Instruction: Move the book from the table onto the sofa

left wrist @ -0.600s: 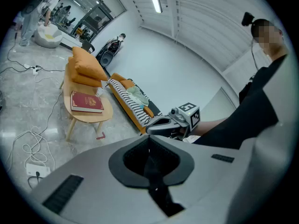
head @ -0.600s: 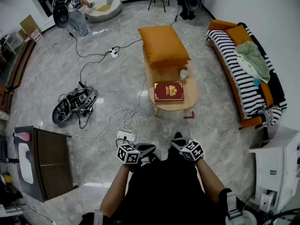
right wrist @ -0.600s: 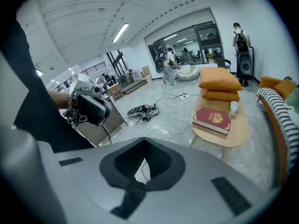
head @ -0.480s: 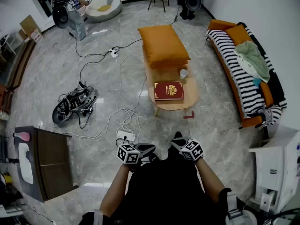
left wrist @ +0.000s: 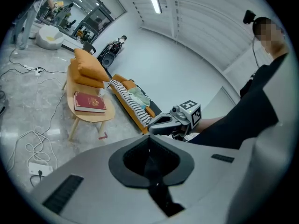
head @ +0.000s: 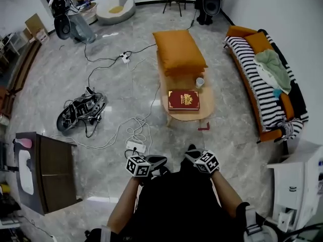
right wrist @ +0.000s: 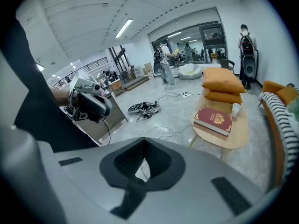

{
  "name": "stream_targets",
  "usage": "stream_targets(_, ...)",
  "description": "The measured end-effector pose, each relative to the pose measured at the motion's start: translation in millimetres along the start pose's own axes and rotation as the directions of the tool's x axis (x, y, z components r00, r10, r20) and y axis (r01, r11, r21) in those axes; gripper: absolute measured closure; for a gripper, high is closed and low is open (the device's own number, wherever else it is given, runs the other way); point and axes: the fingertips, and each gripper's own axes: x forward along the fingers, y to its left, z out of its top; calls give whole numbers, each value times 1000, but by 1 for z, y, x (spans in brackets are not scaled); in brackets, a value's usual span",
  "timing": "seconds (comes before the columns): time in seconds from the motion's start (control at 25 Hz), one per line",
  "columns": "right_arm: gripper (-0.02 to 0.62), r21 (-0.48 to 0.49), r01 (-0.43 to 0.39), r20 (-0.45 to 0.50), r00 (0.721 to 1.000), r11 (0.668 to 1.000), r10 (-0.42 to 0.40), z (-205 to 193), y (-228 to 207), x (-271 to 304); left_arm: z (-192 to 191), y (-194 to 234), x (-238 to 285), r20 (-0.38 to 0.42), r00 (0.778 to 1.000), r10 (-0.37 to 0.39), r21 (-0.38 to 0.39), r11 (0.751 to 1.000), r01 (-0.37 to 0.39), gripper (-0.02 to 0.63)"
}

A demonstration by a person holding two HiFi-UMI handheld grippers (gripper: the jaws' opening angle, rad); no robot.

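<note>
head view: left tongs (head: pixel 159 160), right tongs (head: pixel 191 153) closed empty; cup (head: pixel 200 82), cushions (head: pixel 179 52) beside book (head: pixel 183 100).

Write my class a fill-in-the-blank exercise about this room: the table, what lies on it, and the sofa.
1. On the wooden table lies a red ___.
2. Next to it stands a small white ___.
3. Orange ___ are stacked at the table's far end.
4. The sofa has a cover striped black and ___.

Missing words: book, cup, cushions, white.
</note>
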Motion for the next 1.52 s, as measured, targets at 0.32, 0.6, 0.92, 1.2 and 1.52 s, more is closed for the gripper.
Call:
stream_targets(0.32, 589, -5, -2, -41, 999, 1000, 2, 4, 0, 4, -1, 6, -11, 46, 999, 23, -56, 998, -20, 595)
stream_targets(0.6, 589, -14, -4, -43, 999, 1000, 3, 13, 3, 11, -3, 8, -22, 69, 997, 30, -67, 997, -25, 595)
stream_targets(0.92, 589, -15, -14, -67, 998, 1000, 13, 9, -9, 16, -8, 11, -24, 85, 995, 54, -98, 994, -46, 595)
stream_targets(1.2, 589, -32, -31, -70, 997, 999, 28, 17, -24, 25, -9, 15, -28, 89, 992, 93, -121, 989, -82, 595)
stream_targets(1.52, 589, -27, -59, -66, 996, 998, 57, 31, -43, 33, 2, 31, -17, 73, 991, 117, -161, 981, -104, 595)
